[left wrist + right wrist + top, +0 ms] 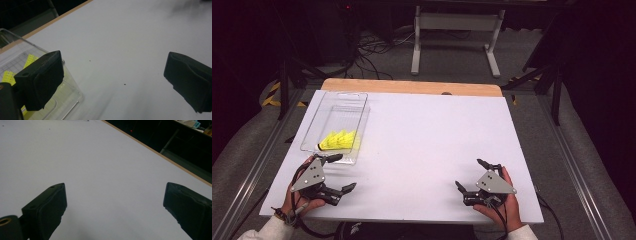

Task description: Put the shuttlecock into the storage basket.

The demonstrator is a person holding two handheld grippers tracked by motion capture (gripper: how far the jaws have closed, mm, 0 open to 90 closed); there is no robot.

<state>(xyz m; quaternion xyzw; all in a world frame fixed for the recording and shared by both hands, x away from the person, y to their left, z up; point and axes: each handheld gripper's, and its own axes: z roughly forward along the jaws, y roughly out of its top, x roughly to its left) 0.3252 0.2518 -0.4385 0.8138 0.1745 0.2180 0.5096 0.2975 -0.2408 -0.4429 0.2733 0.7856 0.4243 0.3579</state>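
White table top (422, 145) is the biggest thing, w/ a strip of bare wood edge (412, 86) along its far side, well beyond both grippers. Next in size: clear plastic tray (335, 116), long and rectangular, lying flat on the table just ahead of the left gripper (338, 173) and reaching away from it toward the far edge; in the left gripper view the tray's near corner (72, 97) sits right behind and under the left-hand jaw, so close I can't tell if jaw and rim touch. Left gripper is held in the person's left hand (299, 200) at the near left of the table, jaws spread wide w/ nothing between them but bare table; one jaw points at the tray's near end, the other sits out to the side over open white surface. Right gripper (469, 175) is in the right hand (507, 202) at the near right, well apart from the tray, jaws likewise wide apart and empty; the right gripper view has only plain table between its jaws. Smallest: yellow shuttlecocks (338, 140), a small bunch lying inside the tray at its near end, just ahead of the left gripper; exact count hard to tell. Yellow shows thru the tray wall in the left gripper view (30, 60).
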